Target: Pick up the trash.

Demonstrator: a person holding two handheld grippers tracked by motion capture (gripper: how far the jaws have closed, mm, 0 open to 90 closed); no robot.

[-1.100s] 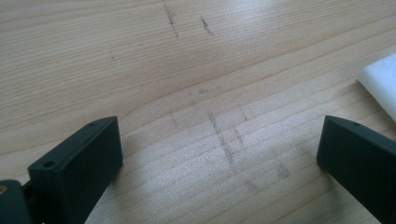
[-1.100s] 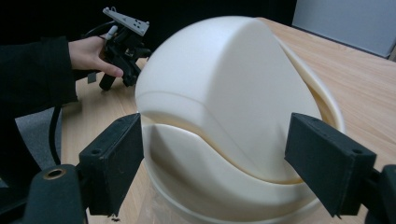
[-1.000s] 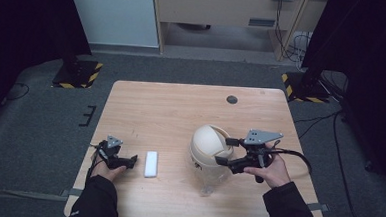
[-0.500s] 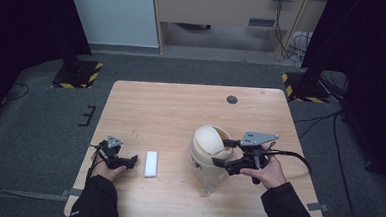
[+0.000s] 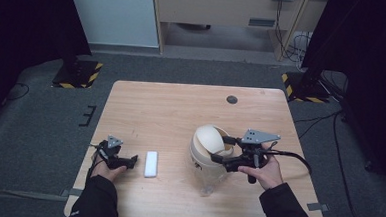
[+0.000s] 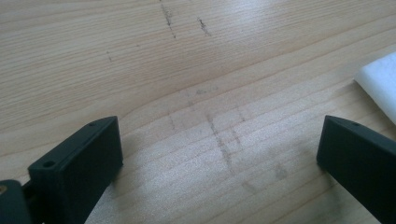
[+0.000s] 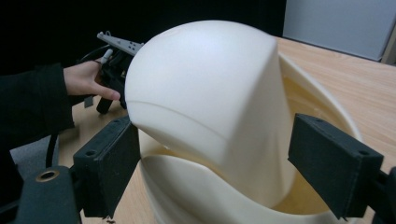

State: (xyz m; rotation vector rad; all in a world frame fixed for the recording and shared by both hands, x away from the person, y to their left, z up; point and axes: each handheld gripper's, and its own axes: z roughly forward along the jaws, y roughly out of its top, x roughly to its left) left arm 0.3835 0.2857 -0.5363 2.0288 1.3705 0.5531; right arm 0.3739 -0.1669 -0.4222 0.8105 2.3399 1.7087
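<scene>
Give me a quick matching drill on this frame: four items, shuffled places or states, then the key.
Items:
1. left gripper
2. right gripper
3. white block
4. dark round spot

Places or states:
A. lying flat between the two grippers
B. open, jaws either side of the cream lidded bin
C. near the far edge of the table
D. open over bare wood, nothing between the jaws

Pairs: 1-D, 2-B, 3-A, 4-C
</scene>
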